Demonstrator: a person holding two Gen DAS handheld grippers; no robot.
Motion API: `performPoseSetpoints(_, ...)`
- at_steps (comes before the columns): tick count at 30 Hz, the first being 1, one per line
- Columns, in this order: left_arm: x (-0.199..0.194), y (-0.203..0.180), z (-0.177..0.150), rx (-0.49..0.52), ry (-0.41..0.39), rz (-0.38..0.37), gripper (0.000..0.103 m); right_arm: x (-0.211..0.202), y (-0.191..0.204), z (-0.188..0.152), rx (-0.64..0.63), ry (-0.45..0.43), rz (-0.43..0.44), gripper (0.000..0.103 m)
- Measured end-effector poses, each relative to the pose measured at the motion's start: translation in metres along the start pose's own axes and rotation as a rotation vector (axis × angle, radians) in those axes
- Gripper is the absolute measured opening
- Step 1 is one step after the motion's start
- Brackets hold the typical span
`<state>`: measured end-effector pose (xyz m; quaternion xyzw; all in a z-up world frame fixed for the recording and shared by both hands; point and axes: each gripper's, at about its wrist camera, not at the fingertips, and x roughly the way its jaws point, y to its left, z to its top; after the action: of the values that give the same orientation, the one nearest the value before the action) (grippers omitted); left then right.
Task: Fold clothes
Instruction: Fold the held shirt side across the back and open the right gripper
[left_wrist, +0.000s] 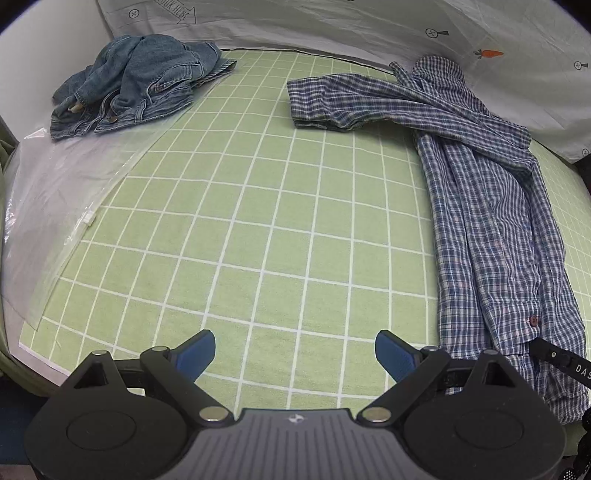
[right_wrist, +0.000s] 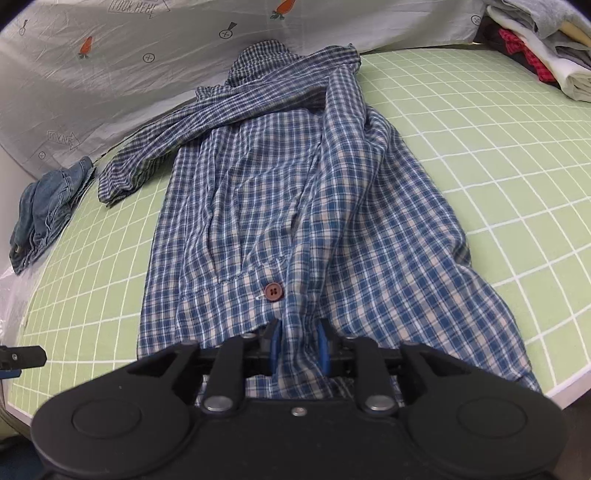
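A blue-and-white plaid shirt (right_wrist: 295, 192) lies lengthwise on the green grid mat (right_wrist: 480, 166), collar at the far end and one sleeve thrown out to the left. My right gripper (right_wrist: 299, 347) is at its near hem, just below a brown button (right_wrist: 273, 291). Its blue pads stand a little apart with a fold of the hem between them, not pinched. In the left wrist view the shirt (left_wrist: 491, 206) lies on the right. My left gripper (left_wrist: 295, 354) is open wide over bare mat (left_wrist: 258, 206) to the left of the shirt, with nothing between its fingers.
A crumpled denim garment (left_wrist: 136, 81) lies at the mat's far left corner, partly on a clear plastic bag (left_wrist: 55, 206). A white printed sheet (left_wrist: 332, 26) runs along the back. Folded clothes (right_wrist: 543, 48) are stacked at the far right.
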<state>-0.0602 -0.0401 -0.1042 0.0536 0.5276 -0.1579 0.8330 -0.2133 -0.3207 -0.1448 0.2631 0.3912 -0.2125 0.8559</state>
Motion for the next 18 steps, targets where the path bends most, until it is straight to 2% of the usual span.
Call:
performPoseSetpoints(1, 0.0, -0.001, 0.001, 0.001, -0.002, -0.008, 0.093, -0.007, -0.001, 0.002, 0.004, -0.026, 0.001, 0.028)
performPoseSetpoints(3, 0.001, -0.006, 0.003, 0.012, -0.006, -0.025, 0.093, -0.02, -0.004, 0.006, 0.018, -0.08, -0.007, 0.043)
performPoseSetpoints(5, 0.005, -0.013, 0.004, 0.029, 0.0, -0.037, 0.093, -0.029, -0.011, 0.01, 0.044, -0.129, -0.037, 0.049)
performPoseSetpoints(8, 0.009, -0.021, 0.004, 0.052, 0.008, -0.049, 0.093, -0.02, -0.032, 0.012, 0.108, -0.091, -0.084, 0.05)
performPoseSetpoints(11, 0.01, -0.025, 0.006, 0.06, 0.007, -0.053, 0.093, -0.003, -0.051, 0.004, 0.174, -0.028, -0.089, 0.05)
performPoseSetpoints(12, 0.01, -0.026, 0.008, 0.056, 0.004, -0.052, 0.093, -0.002, -0.054, 0.002, 0.181, -0.032, -0.084, 0.052)
performPoseSetpoints(16, 0.013, -0.031, 0.017, 0.027, -0.005, -0.04, 0.093, 0.0, -0.052, 0.011, 0.153, -0.019, -0.086, 0.053)
performPoseSetpoints(18, 0.014, -0.036, 0.023, 0.007, -0.011, -0.035, 0.093, 0.0, -0.05, 0.021, 0.121, -0.028, -0.089, 0.057)
